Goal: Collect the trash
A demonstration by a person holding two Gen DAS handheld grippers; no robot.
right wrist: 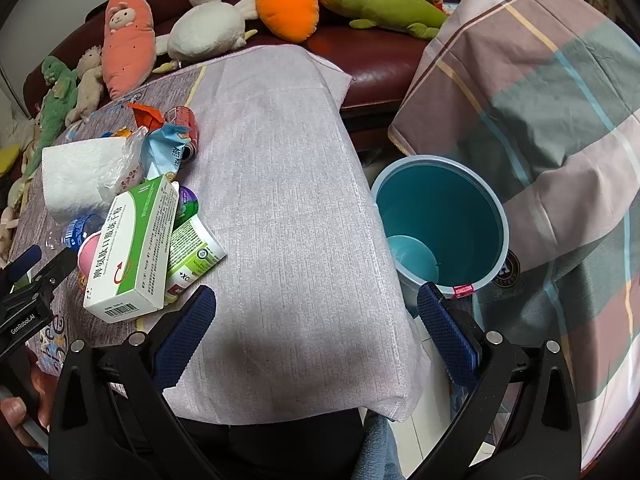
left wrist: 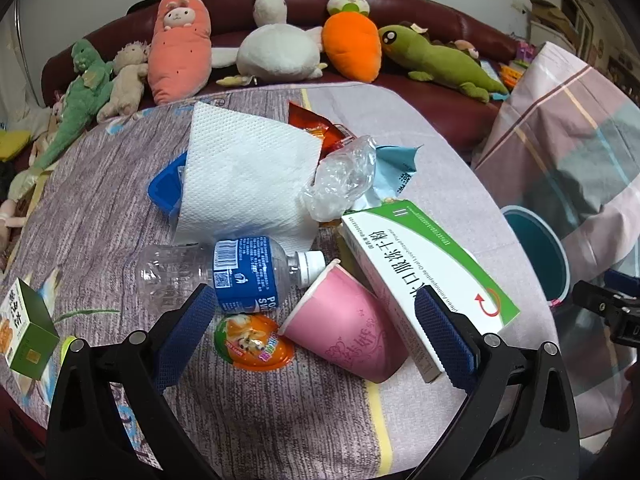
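The trash lies heaped on the left half of the desk (right wrist: pixel 288 184): a pink paper cup (left wrist: pixel 348 328) on its side touches a clear bottle (left wrist: pixel 224 272) with a blue label, a green-and-white carton (left wrist: pixel 424 276) and an orange jelly cup (left wrist: pixel 252 340), with a paper towel (left wrist: pixel 244 176) behind. The left tongs (left wrist: pixel 316 336) stand apart around the cup, gripping nothing. The right tongs (right wrist: pixel 316 336), also apart, hover over bare cloth, beside the teal bin (right wrist: pixel 440 220) past the desk's right edge.

I'm counting: 1 plastic bottle (left wrist: pixel 224 276) | 1 pink paper cup (left wrist: pixel 348 332) | 2 medicine boxes (right wrist: pixel 134 252) (right wrist: pixel 196 254) | 1 teal bin (right wrist: pixel 444 216) | 1 paper towel (left wrist: pixel 244 176)
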